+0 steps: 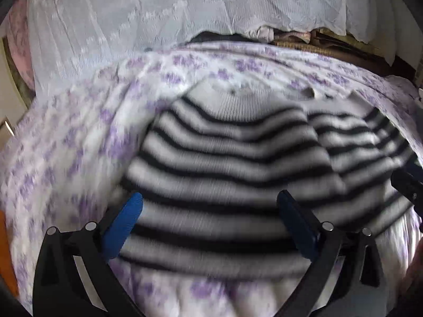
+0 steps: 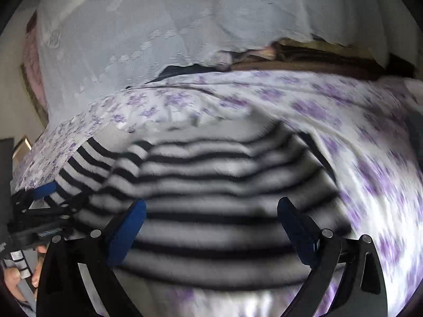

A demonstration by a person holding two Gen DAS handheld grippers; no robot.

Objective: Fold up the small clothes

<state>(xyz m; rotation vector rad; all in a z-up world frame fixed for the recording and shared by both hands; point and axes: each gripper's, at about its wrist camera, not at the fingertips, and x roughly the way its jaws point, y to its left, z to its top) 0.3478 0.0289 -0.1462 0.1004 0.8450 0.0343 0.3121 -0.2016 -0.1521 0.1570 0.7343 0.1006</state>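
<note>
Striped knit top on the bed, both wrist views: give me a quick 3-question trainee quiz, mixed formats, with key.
1. True or false: the black-and-white striped knit top lies on a white bedsheet with purple flowers.
2. Multiple choice: in the right wrist view, the right gripper is A) shut on the top, B) open above the top with nothing pinched, C) shut on a curtain.
3. Fill in: behind the bed hangs a white ____ curtain.

Key: 1 true. 2 B; the left gripper stands open the same way in its own view. 3 lace.
</note>
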